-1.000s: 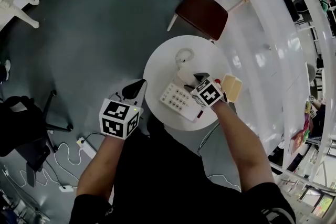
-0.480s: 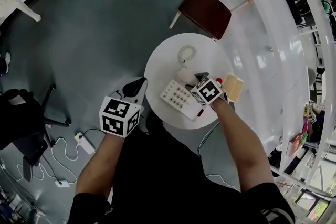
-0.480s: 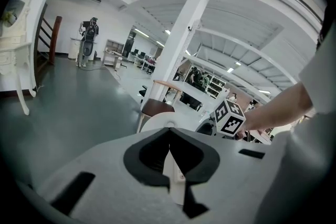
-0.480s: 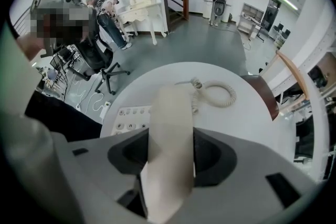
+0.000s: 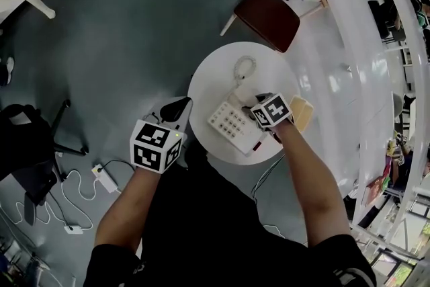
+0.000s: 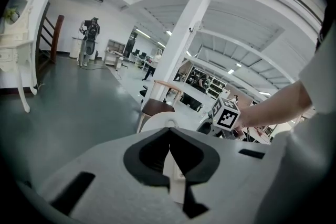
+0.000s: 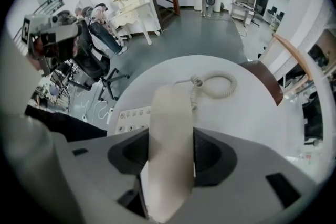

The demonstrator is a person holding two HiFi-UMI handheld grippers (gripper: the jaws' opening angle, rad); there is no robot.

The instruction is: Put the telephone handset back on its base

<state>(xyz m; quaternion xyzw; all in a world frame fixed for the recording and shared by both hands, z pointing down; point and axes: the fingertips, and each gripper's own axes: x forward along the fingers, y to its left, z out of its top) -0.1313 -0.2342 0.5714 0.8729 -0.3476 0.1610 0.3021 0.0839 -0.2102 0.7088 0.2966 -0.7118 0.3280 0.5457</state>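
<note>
A cream telephone base (image 5: 233, 126) with a keypad (image 7: 132, 115) lies on the round white table (image 5: 208, 80). My right gripper (image 5: 254, 104) is shut on the cream handset (image 7: 169, 139), which fills the gap between both jaws; it hovers over the base's far right end. A coiled cord (image 7: 218, 84) runs from the handset across the tabletop (image 7: 247, 118); the same cord (image 5: 240, 68) shows in the head view. My left gripper (image 5: 176, 109) hangs off the table's left edge, jaws together with nothing in them (image 6: 169, 150).
A brown-seated chair (image 5: 267, 15) stands behind the table. A tan box (image 5: 301, 113) sits at the table's right edge. A long white counter (image 5: 349, 70) runs along the right. Cables and a power strip (image 5: 102, 179) lie on the grey floor at left.
The right gripper with the handset has shifted slightly toward the far end of the telephone base. The left gripper has stayed beside the table.
</note>
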